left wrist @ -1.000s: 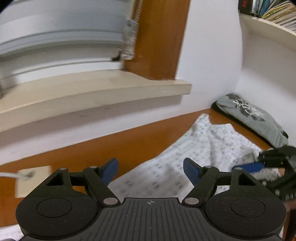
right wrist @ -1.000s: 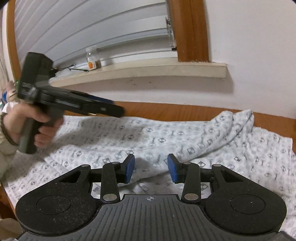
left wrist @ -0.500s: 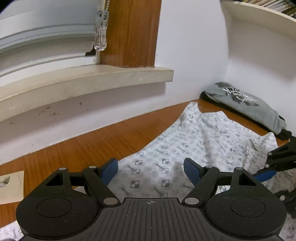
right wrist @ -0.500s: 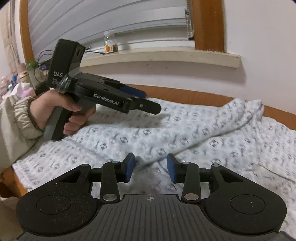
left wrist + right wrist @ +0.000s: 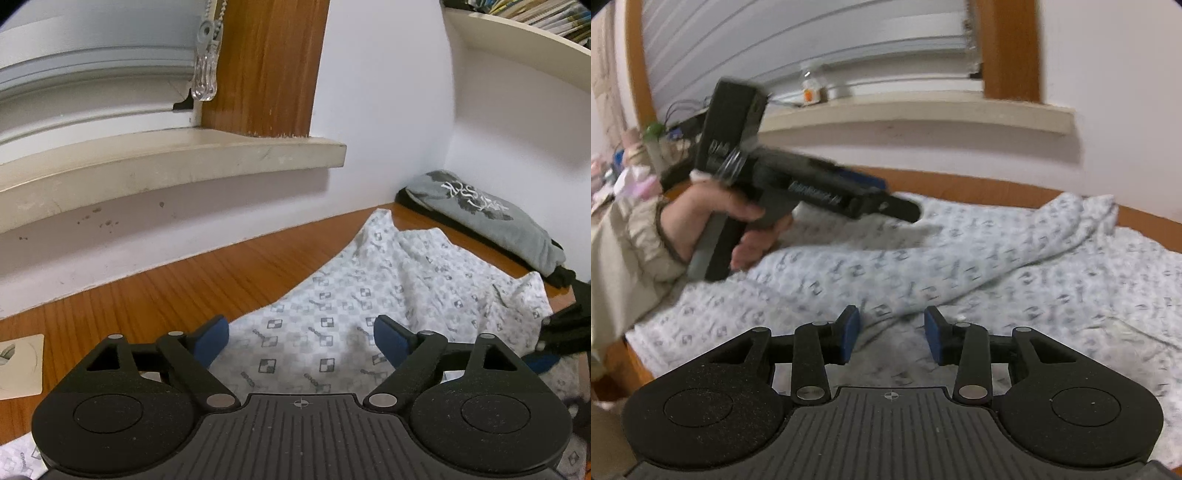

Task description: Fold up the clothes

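Left tool (image 5: pixel 301 338): blue pads wide apart and opening further. It hangs above the near edge of the garment (image 5: pixel 369 302); patterned cloth shows in the gap, but neither pad presses on it. Nothing gripped.

Right tool (image 5: pixel 892 334): pads part way apart and opening slightly. A fold of the garment lies in the gap between them; the pads do not appear to pinch it, though the picture is blurred here.

Garment: white cloth with a small grey checked print, spread across the wooden bench (image 5: pixel 166 291). It is not flat. In the right wrist view a long raised ridge runs from near the right tool up toward the far right, ending in a bunched corner by the wall. In the left wrist view that corner stands up in a peak close to the wall, and bare bench lies to its left.

Other items: a folded grey top (image 5: pixel 484 218) with a dark print lies in the far right corner of the bench, on something black, just apart from the garment. A windowsill (image 5: pixel 166 162) runs above the bench, with blinds (image 5: pixel 92 74) behind it. A small bottle (image 5: pixel 810 88) with an orange label stands on the sill. A pale card (image 5: pixel 18 365) lies on the bench at the left edge.

The left hand (image 5: pixel 713 218), in a beige sleeve, grasps the left tool's handle in the right wrist view; that part is blurred.
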